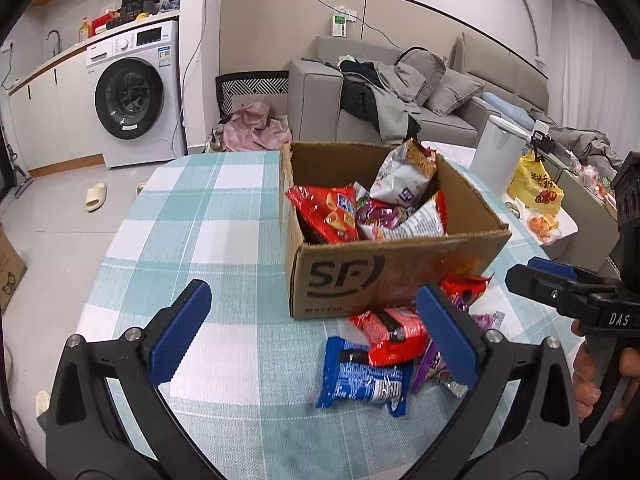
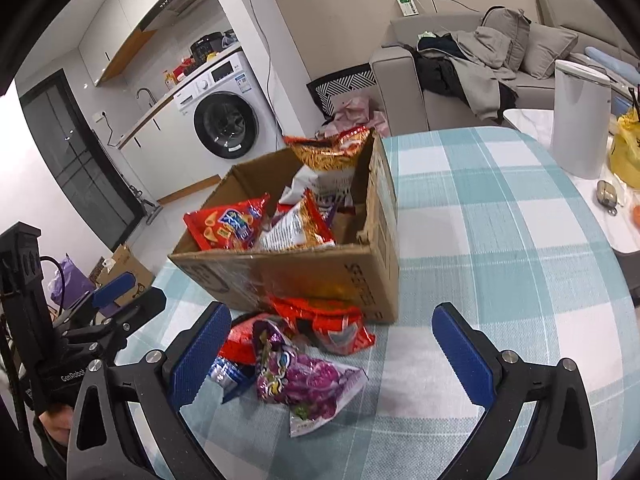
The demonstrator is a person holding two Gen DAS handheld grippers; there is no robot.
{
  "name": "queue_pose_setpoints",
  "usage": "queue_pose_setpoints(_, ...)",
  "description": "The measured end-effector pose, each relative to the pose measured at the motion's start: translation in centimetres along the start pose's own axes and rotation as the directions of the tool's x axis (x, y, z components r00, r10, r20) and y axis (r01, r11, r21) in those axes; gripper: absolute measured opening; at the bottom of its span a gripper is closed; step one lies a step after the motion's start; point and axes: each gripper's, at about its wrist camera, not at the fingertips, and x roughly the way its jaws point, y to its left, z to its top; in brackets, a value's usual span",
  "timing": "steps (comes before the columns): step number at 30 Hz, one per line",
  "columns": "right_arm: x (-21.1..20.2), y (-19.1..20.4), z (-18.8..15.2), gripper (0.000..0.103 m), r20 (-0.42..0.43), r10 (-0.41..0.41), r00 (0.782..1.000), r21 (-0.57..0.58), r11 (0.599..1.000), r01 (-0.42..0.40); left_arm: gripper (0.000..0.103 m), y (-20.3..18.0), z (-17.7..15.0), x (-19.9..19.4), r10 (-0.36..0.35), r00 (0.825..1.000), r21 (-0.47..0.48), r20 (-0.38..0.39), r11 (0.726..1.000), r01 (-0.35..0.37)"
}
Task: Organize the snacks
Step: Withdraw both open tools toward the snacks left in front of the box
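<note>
A checked tablecloth [image 1: 208, 216] bears a cardboard box [image 1: 384, 276] and loose snack packets [image 2: 304, 380].

Your left wrist camera looked along its tongs from close above the tabletop's [image 1: 224, 216] near edge; your right one faced likewise from beside it. Both shared the cardboard box [image 1: 384, 276] [image 2: 320, 276] and washing machine [image 1: 132, 92] [image 2: 230, 116].

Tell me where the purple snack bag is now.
The purple snack bag lies on the checked tablecloth in the right wrist view, in front of the cardboard box, beside the red packet.
</note>
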Motion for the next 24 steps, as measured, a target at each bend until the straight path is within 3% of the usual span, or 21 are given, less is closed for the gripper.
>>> queue_pose_setpoints(24,2.5,-0.3,-4.0,0.102,-0.123,0.021,0.992,0.030,0.999,-0.017,0.102,-0.3,-4.0,2.5,-0.001,0.994,0.005,-0.106,1.000,0.002)
